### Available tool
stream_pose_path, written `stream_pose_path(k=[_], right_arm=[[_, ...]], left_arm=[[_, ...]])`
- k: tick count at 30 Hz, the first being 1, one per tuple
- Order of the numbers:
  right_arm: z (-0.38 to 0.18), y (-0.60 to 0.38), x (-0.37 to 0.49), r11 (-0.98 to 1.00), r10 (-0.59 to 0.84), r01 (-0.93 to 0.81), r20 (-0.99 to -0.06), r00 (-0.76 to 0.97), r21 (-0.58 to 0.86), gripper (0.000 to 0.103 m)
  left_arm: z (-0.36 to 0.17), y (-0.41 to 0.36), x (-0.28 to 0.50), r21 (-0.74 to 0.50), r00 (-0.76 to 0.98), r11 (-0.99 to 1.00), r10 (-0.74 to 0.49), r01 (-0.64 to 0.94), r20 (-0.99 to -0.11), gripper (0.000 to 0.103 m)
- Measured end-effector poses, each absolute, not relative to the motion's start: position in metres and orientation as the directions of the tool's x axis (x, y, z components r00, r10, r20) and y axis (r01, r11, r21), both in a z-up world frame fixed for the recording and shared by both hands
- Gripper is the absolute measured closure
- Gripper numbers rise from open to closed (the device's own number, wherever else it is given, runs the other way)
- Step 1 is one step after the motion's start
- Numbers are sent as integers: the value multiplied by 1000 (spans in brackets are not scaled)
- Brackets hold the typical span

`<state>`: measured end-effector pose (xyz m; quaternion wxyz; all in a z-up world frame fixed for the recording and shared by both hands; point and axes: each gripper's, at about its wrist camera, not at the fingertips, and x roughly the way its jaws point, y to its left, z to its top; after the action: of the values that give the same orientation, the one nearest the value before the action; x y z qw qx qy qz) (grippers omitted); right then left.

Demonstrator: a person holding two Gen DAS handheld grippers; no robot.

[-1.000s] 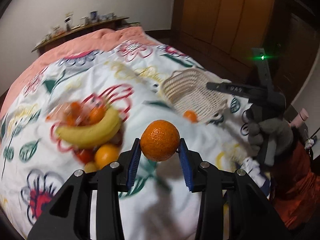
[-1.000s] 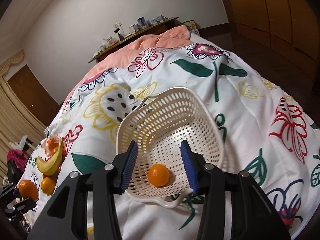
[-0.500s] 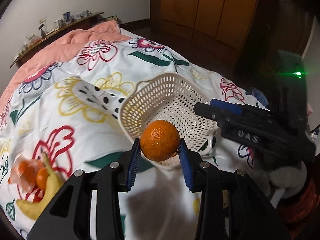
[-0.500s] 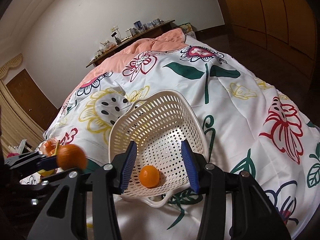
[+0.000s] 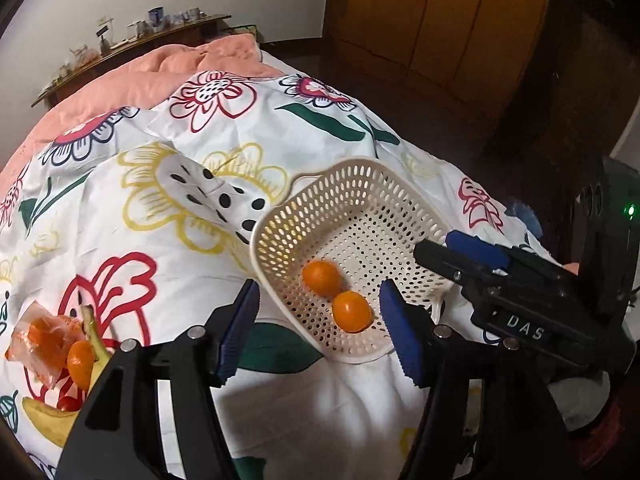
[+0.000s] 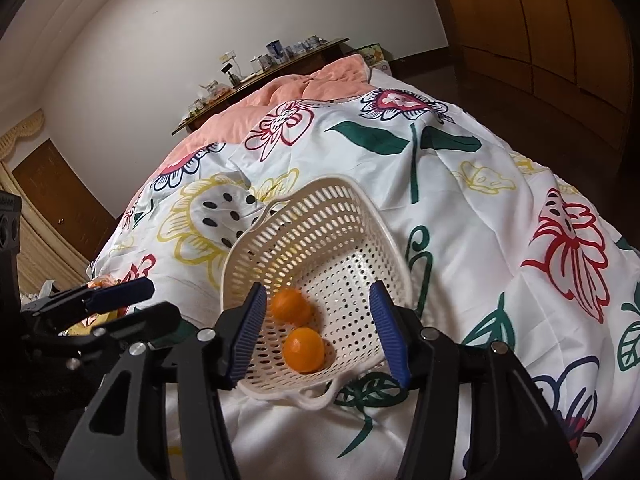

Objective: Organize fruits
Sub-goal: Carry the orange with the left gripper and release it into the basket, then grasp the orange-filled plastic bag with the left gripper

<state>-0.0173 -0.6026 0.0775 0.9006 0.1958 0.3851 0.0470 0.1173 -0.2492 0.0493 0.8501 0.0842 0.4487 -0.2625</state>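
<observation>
Two oranges lie in the white perforated basket (image 5: 352, 216) on the flowered bedspread (image 5: 160, 184). The farther orange (image 5: 321, 278) and the nearer orange (image 5: 352, 312) touch each other and sit in the low, near end of the basket, which is tilted with its far wall raised. Left gripper (image 5: 320, 320): jaws opening, blue pads well apart, nothing pressed between them; in the left wrist view both oranges appear in the gap between the pads but lie beyond and below them, inside the basket, clear of either pad. The near rim of the basket crosses just ahead of the left fingertips. Right gripper (image 6: 318, 334): jaws also opening, moderately wide, nothing clamped; in the right wrist view the nearer orange (image 6: 304, 350) and the farther orange (image 6: 291, 306) sit between its pads in line of sight, resting on the basket floor (image 6: 352, 336), with the basket's near rim and handle lip just ahead of the fingers. Whether the right pads touch the basket rim cannot be told. From the left view the right gripper (image 5: 472, 256) reaches in from the right side toward the basket's right edge; from the right view the left gripper (image 6: 116, 304) sits at the left, just beside the basket. Remaining fruit lies well apart from both grippers, at the left edge of the bedspread: a banana (image 5: 52, 416), a loose orange (image 5: 80, 362), a clear bag of oranges (image 5: 38, 338) and a small red fruit (image 5: 69, 403), clustered and touching.
</observation>
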Motion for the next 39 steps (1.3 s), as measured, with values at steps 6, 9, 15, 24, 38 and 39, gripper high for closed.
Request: stream_pose_path(k=[6,9,15,24,38,39], right_arm=[[77,-593,-17,921,248,49,-680,690,386,47],[78,-591,-18,922,250,45,-681,689,385,44],[79,-586,-18,922,259,35,-682,683,385,39],[81,-581,-18,920,270,27,-683,679,392,33],[82,-568,-16,911,307,5,-688,658,412,26],[82,-567,-16,912,308,3,-688,657,411,26]], left_arm=[[64,-236,115,-79,505,862,-365,501,-782,23],[70,-228,115,-75,523,871,-358,486,-773,21],[83,-202,119,-76,562,899,-334,431,-756,18],[101,-157,125,-39,626,932,-272,359,-731,8],[97,-55,149,-8,660,984,-126,179,-740,7],[95,-49,151,-5,658,986,-116,168,-744,7]])
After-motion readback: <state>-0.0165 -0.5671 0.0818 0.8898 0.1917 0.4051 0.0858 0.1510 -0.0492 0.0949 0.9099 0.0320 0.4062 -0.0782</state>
